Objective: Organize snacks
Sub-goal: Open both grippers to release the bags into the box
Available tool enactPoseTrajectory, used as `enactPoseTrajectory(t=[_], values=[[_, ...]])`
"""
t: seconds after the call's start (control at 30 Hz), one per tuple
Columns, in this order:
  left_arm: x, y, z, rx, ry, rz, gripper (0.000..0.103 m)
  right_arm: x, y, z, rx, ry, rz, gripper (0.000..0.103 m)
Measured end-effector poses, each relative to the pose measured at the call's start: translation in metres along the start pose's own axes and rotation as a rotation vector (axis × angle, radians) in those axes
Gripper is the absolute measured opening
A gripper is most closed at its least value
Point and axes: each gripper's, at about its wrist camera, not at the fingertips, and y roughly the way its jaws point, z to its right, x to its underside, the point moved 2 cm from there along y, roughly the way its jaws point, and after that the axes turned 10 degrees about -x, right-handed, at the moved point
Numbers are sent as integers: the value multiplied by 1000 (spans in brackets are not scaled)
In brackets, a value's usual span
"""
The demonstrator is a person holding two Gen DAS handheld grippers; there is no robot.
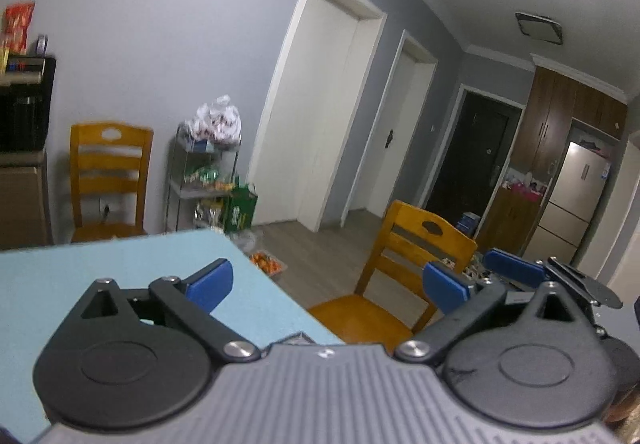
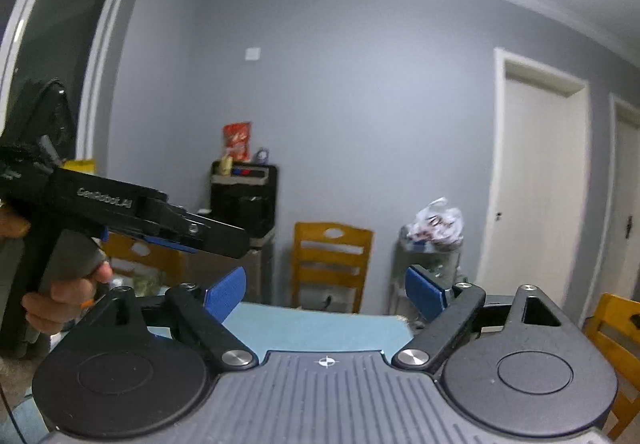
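Observation:
My left gripper (image 1: 326, 284) is open and empty, held above the corner of the light blue table (image 1: 80, 276). My right gripper (image 2: 326, 294) is open and empty, raised above the same table (image 2: 320, 328). The left gripper also shows from the side in the right wrist view (image 2: 168, 222), held in a hand. The right gripper's blue fingers (image 1: 516, 268) show at the right edge of the left wrist view. Snack bags sit on a metal rack (image 1: 208, 167) by the far wall, with a white plastic bag (image 1: 216, 119) on top. A red snack bag (image 2: 237, 141) stands on a black cabinet (image 2: 246, 199).
Wooden chairs stand by the wall (image 1: 110, 179) and beside the table (image 1: 400, 276). A tray of orange items (image 1: 267, 263) lies on the floor. A green bag (image 1: 240, 207) leans by the rack. White doors (image 1: 320, 115) and a fridge (image 1: 576, 195) stand further back.

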Motion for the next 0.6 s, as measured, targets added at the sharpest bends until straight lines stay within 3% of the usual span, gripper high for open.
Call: enactPoseTrajectory(t=[0.3, 0.6], values=[[21, 16, -67, -126, -58, -60, 102, 28, 52, -28, -25, -49, -111, 88], [65, 51, -119, -278, -16, -152, 102, 54, 98, -45, -78, 13, -204, 88]])
